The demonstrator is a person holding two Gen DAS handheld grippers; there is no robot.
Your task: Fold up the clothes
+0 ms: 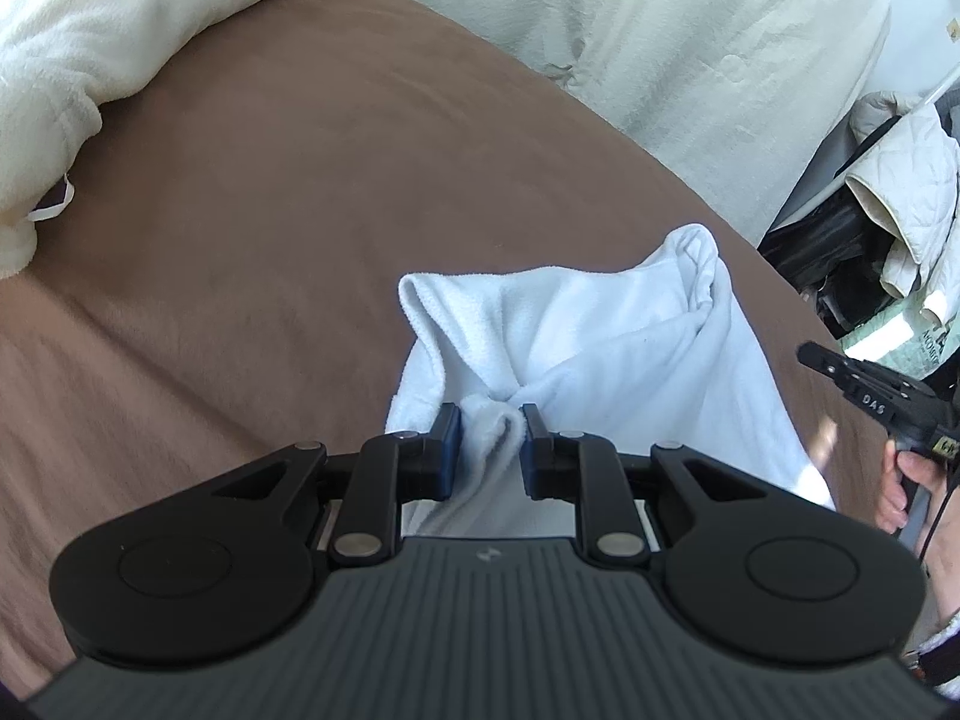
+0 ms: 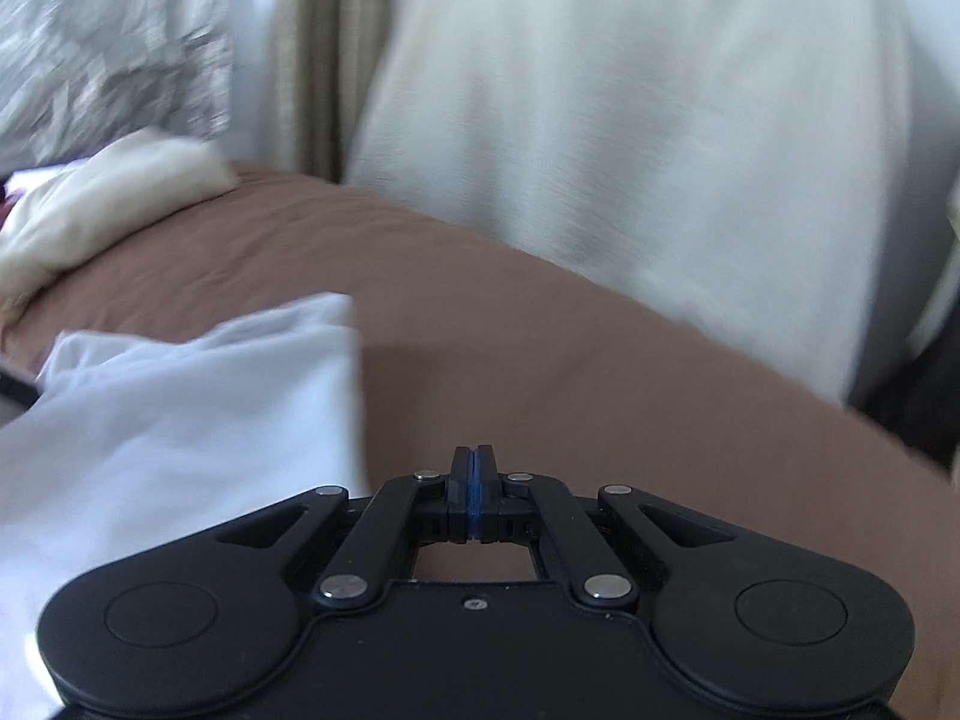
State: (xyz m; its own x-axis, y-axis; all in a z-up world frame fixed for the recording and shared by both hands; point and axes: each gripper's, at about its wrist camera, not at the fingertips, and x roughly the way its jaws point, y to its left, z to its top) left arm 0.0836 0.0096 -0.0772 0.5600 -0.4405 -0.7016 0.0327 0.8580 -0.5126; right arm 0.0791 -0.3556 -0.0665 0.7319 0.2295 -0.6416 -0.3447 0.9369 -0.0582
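A brown plush bed cover (image 1: 252, 228) spreads ahead of both tongs. On it, the white fleece garment (image 1: 600, 330) lies bunched, one gathered fold clamped in the left gripper (image 1: 492, 441). The right gripper (image 2: 474, 468), empty and pressed closed, sits beside its edge. Likely mid-fold: next, the right must open and seize a corner.

Right wrist view motion-blurred: white garment (image 2: 180, 414) left of the jaws is smeared, cut by left edge. In left wrist view its near part hides under left gripper (image 1: 492, 426); person's hand (image 1: 918, 498) cropped right.
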